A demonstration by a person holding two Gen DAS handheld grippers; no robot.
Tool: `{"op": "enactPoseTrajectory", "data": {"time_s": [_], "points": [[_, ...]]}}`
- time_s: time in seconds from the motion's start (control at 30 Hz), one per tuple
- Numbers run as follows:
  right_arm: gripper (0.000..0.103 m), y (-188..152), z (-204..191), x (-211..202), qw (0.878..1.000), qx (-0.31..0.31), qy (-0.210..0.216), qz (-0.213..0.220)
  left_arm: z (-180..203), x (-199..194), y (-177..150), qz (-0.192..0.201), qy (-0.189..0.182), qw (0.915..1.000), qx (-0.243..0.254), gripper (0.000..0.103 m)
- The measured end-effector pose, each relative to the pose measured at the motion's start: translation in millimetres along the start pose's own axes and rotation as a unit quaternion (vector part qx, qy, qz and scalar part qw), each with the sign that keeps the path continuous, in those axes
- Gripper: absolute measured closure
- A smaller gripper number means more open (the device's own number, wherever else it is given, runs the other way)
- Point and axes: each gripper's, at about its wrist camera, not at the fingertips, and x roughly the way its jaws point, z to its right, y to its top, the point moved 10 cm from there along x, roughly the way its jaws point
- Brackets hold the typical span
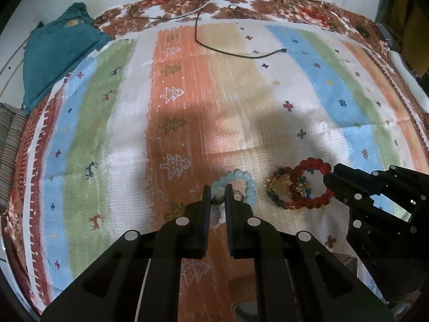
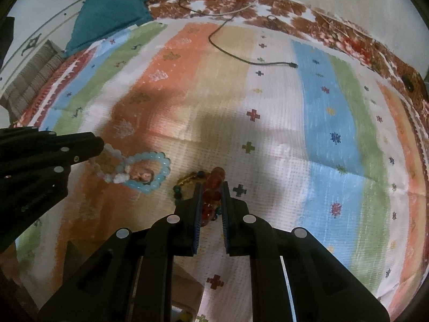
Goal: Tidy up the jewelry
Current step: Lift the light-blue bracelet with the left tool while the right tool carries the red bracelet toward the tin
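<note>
A light blue bead bracelet (image 1: 248,183) lies on the striped cloth (image 1: 120,123) with a clear bead bracelet (image 1: 216,213) beside it. My left gripper (image 1: 217,190) is shut on the clear bracelet, a dark bead between the fingers. A red bead bracelet (image 1: 312,185) lies over a yellow and green bead bracelet (image 1: 276,190). My right gripper (image 2: 211,187) is shut on the red bracelet (image 2: 213,185). The blue bracelet (image 2: 150,170) and the clear one (image 2: 112,171) also show in the right wrist view, next to the left gripper's fingers (image 2: 80,145).
A black cable (image 1: 228,51) lies across the far part of the cloth. A teal cloth bundle (image 1: 59,53) sits at the far left corner. A brown patterned mat (image 1: 241,2) lies under the cloth's far edge.
</note>
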Motion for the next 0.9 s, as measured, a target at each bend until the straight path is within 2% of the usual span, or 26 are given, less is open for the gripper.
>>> {"op": "enactPoseTrajectory", "data": {"time_s": [0.57,0.9], "points": [[0.089,-5.2,-3.9,-39.4,0.999,0.011,-0.002,0.038,12.9,-46.2,-4.2,0.04,-0.021,0.999,-0.005,0.093],[0.089,-4.1,-6.1,-67.5,0.997,0.012,-0.01,0.077,21.4,-75.3,-9.1,0.067,-0.037,0.9971,-0.001,0.093]]}}
